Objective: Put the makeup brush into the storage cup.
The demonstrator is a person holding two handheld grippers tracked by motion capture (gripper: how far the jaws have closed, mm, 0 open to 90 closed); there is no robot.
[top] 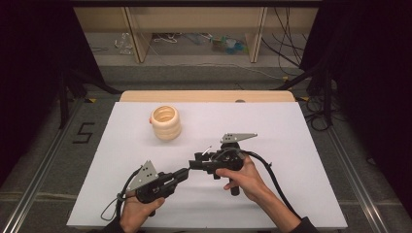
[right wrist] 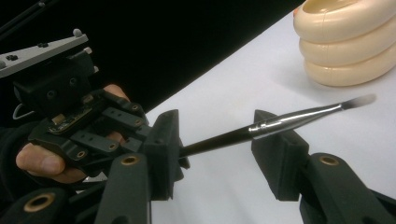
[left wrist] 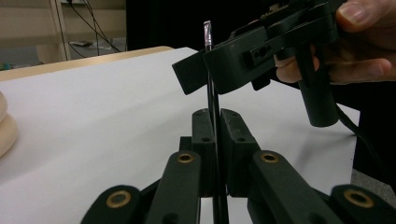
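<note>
A thin brush is clamped in the left hand-held gripper; the right hand-held gripper stands apart around it, handover unfinished.

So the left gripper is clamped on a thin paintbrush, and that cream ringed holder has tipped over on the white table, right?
Not quite. The left gripper does clamp the paintbrush, but the cream ringed holder stands upright on the white table, as the high view shows.
</note>
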